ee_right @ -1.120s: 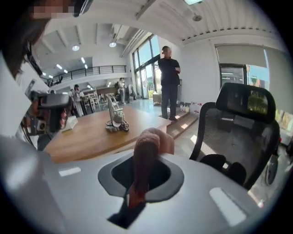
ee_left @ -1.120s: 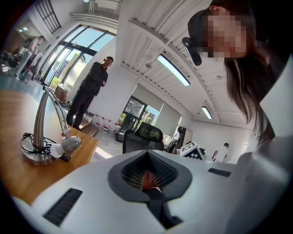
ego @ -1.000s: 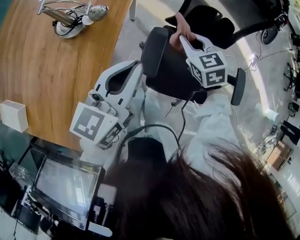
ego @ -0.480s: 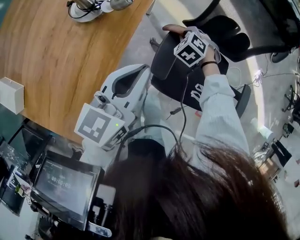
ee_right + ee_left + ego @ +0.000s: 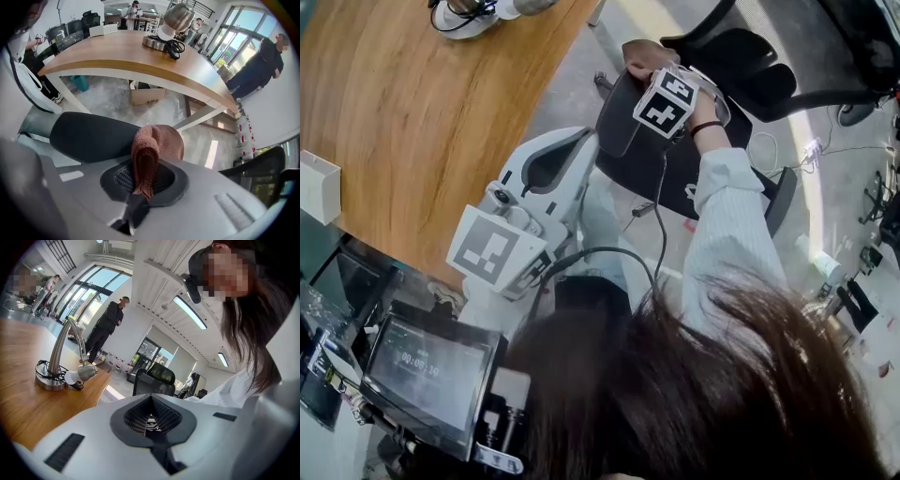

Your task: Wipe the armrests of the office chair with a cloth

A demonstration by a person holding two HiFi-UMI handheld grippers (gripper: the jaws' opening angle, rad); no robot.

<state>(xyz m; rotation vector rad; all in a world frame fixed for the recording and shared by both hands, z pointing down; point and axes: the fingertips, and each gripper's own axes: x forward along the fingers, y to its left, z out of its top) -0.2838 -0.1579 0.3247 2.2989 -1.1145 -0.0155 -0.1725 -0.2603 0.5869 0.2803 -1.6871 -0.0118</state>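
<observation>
Our right gripper (image 5: pixel 639 73) (image 5: pixel 140 187) has slid a little along the black padded armrest (image 5: pixel 615 120) (image 5: pixel 89 136). Its jaws pinch tight on the brown fuzzy cloth (image 5: pixel 643 52) (image 5: pixel 152 150) at the armrest's end. Our left gripper (image 5: pixel 570 155) (image 5: pixel 151 423) is closed and empty.

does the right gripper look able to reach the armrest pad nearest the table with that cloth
Probably yes. The right gripper is shut on the brown cloth, and the black armrest pad lies just beyond it with nothing between them. The left gripper sits by the table edge, out of the way.
</observation>
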